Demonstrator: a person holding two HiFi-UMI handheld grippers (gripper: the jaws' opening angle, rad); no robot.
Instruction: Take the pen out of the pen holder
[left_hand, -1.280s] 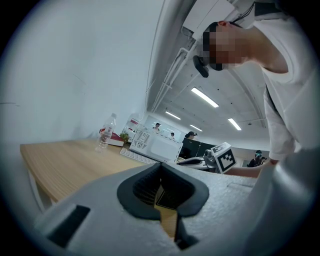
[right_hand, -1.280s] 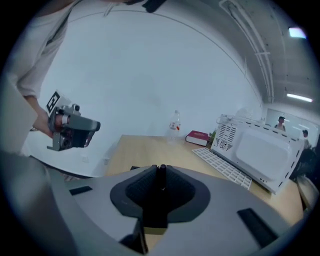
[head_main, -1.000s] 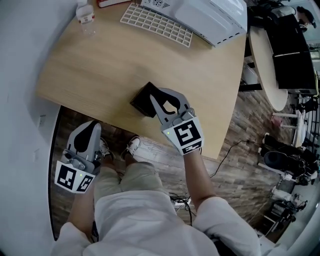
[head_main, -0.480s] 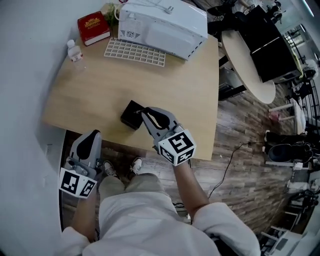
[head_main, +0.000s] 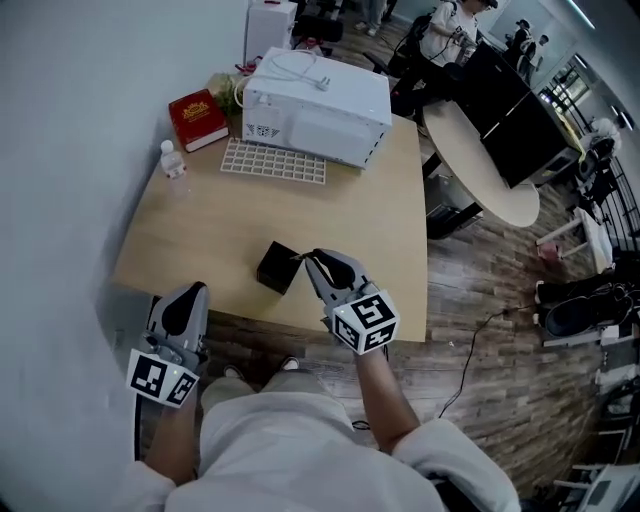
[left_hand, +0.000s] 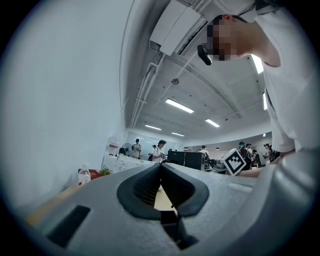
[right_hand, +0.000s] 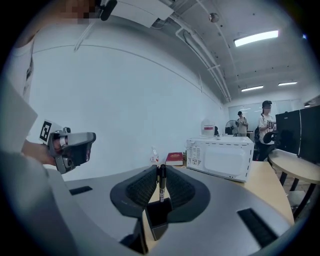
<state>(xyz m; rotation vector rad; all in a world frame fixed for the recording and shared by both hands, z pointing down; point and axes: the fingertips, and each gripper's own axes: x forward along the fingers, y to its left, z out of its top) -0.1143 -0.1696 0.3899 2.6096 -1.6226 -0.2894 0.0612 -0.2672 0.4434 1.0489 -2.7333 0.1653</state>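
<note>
**deskjockey:** ok so where's the pen at right now?

**gripfan:** The pen (right_hand: 162, 181) stands upright, pinched between the jaws of the right gripper (head_main: 312, 258). They're narrowed right down onto it, up near their tips. Its lower end reaches the mouth of the pen holder (head_main: 277, 267), and I can't tell if it's clear of it. The holder is a little black box on the table, not far from the near edge and just left of that gripper.

**deskjockey:** and the other hand?

**gripfan:** The left gripper (head_main: 190, 292) is off the table, hanging at the near left past the near edge. Its jaws are pressed together with nothing in them.

**deskjockey:** what's the desk like?

**gripfan:** It's a light wood table (head_main: 230, 220) that runs along a plain white wall (head_main: 70, 120) on the left, and it's mostly bare in the middle. At the far end there's a white microwave (head_main: 320, 105), with a white grid-pattern tray (head_main: 273, 160) lying flat just on the near side of it. A red book (head_main: 198, 119) sits at the far left corner with a bit of green plant (head_main: 222, 88) beside it. A small water bottle (head_main: 174, 160) stands near the left edge, a little nearer than the book.

**deskjockey:** room?

**gripfan:** Office-ish. There's a wood-plank floor (head_main: 480, 290), and off to the right a pale round table (head_main: 505, 205) with a big black screen (head_main: 515, 110) over it. A few people (right_hand: 265, 125) are standing at the far end. The ceiling has strip lights (right_hand: 256, 37) and exposed pipes.
</note>
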